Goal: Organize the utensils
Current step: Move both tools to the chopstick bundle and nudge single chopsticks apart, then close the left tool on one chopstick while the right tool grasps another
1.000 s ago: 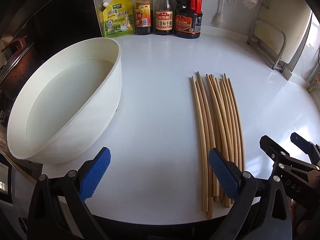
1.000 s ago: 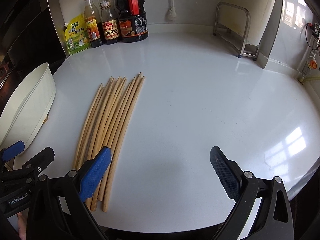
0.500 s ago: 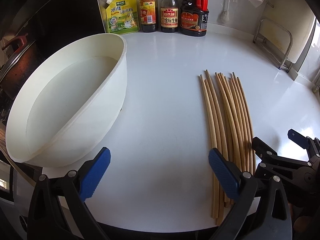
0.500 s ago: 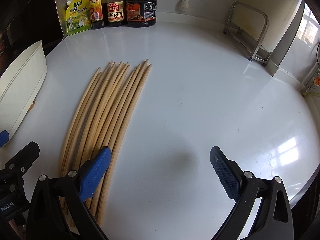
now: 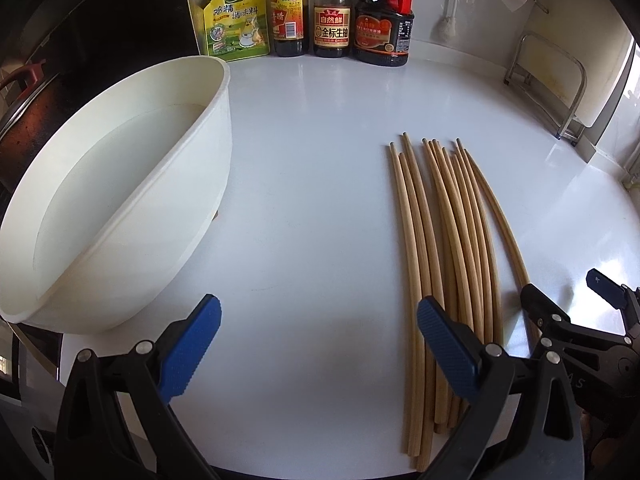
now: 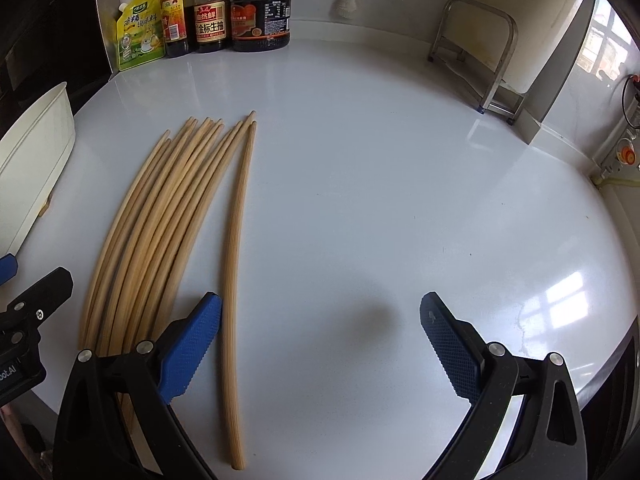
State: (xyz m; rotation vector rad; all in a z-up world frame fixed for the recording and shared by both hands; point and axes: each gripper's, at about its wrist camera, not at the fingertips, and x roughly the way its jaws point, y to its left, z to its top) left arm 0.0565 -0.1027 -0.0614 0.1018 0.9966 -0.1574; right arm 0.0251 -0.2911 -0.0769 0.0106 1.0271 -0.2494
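Both grippers held wide apart, nothing gripped: left gripper (image 5: pixel 319 346), right gripper (image 6: pixel 320 344). Chopsticks (image 6: pixel 160 216) bunched behind right gripper's left finger (image 6: pixel 188 346); single chopstick (image 6: pixel 236 280) lies just inside it. Judged light, stiff, smooth, prone to rolling; best pinched mid-shaft. White tub (image 5: pixel 120 184) ahead-left.

Daylight from the right; window glare on the white counter (image 6: pixel 560 308) (lower right). Sharp focus; strong fisheye bending, dark corners.
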